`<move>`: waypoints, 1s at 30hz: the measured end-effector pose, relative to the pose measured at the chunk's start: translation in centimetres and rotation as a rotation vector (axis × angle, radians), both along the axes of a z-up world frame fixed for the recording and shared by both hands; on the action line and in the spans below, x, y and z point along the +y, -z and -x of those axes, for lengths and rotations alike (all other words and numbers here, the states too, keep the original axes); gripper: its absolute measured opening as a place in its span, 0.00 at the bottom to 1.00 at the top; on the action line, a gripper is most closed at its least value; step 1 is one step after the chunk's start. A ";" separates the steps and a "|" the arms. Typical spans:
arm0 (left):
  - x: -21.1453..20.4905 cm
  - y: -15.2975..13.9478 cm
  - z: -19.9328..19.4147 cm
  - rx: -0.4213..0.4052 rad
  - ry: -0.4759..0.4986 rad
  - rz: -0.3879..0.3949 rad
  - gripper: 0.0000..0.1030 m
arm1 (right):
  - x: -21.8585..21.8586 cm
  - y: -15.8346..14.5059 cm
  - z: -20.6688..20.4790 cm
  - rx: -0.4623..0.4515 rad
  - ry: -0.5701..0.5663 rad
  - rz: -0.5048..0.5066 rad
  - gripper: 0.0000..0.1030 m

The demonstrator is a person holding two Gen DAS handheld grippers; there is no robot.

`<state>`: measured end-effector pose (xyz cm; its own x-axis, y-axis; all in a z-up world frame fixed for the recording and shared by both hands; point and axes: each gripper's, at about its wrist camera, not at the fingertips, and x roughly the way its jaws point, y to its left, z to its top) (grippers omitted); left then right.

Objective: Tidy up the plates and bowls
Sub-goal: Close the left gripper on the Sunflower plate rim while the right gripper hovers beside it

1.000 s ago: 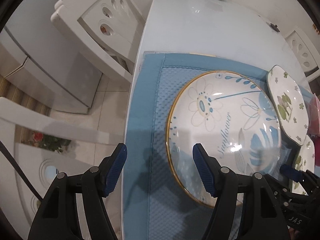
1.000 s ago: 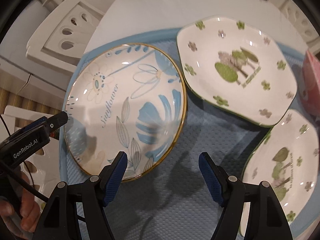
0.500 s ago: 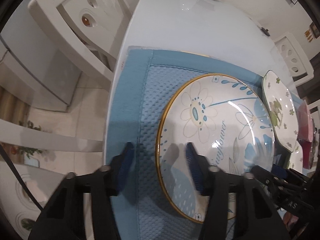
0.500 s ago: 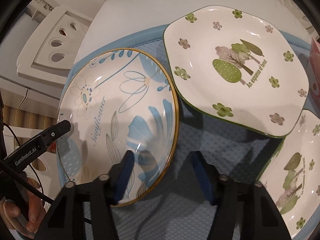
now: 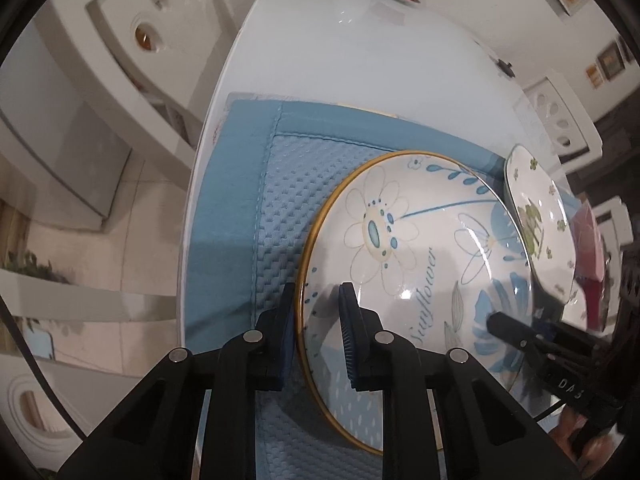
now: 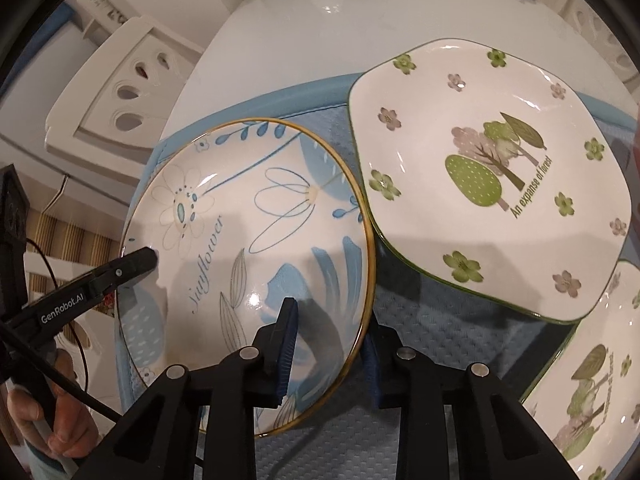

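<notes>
A: From the left wrist view, what have we got?

B: The left gripper (image 5: 316,320) is pinching the gold rim of the Sunflower plate (image 5: 416,256), one blue pad outside the rim and one on the inner face. The plate sits on the blue mat (image 5: 276,208), near the mat's left edge, at the near-left part of the white surface (image 5: 360,60). Just beyond it lies the first forest plate (image 5: 536,216), close to its far-right rim. The right gripper's tip shows low on the plate's right side.

A: And from the right wrist view?

B: The right gripper (image 6: 330,344) straddles the Sunflower plate's near-right rim, one pad on the glazed face, the other just under the outer edge. It looks closed on the rim, though the outer contact is partly hidden. The first forest plate (image 6: 492,176) nearly touches the round plate's rim; a second forest plate (image 6: 592,392) lies at the mat's near-right corner.

A: So how should the lift go?

B: My judgement: raise both sides together and keep the plate level, since glazed ceramic can slip in narrow pads. Clear the neighbouring rim first, then move sideways. Squeezing unevenly could tip it.
</notes>
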<state>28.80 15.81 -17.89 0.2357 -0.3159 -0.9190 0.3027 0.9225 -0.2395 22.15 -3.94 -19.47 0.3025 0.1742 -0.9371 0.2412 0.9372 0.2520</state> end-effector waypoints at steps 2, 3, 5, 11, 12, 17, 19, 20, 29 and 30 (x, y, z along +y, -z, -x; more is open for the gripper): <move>-0.5 -0.1 0.2 -0.022 0.017 -0.024 0.17 | 0.2 0.0 0.1 -0.009 -0.034 0.018 0.28; -0.5 -0.2 0.4 -0.028 0.021 -0.031 0.17 | 0.4 -0.1 0.3 -0.014 -0.056 0.030 0.28; -0.6 -0.4 0.9 -0.039 0.037 -0.050 0.17 | 0.6 -0.3 0.5 -0.022 -0.085 0.047 0.28; -0.2 -0.8 3.4 -0.075 0.066 -0.099 0.17 | 1.8 -0.5 1.6 -0.028 -0.173 0.099 0.28; 0.0 -0.8 3.9 -0.074 0.064 -0.099 0.17 | 2.1 -0.7 2.1 -0.030 -0.194 0.110 0.28; 1.5 -1.1 6.7 -0.067 0.029 -0.074 0.16 | 3.0 -0.9 4.1 -0.026 -0.263 0.121 0.28; 1.9 -1.3 8.0 -0.072 0.021 -0.075 0.16 | 3.3 -1.1 5.4 -0.022 -0.284 0.114 0.28; 2.1 -1.4 8.5 -0.075 0.021 -0.079 0.16 | 3.5 -1.2 5.9 -0.021 -0.293 0.109 0.28; 4.2 -2.1 14.9 -0.063 -0.033 -0.052 0.16 | 4.7 -2.2 11.6 0.004 -0.342 0.107 0.28; 4.3 -2.2 16.0 -0.063 -0.036 -0.053 0.16 | 4.8 -2.3 12.2 0.007 -0.346 0.108 0.28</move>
<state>12.82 20.16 -15.69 0.3041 -0.2575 -0.9172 0.2816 0.9440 -0.1717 9.99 0.90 -17.19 0.2362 0.1652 -0.9576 -0.0931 0.9848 0.1470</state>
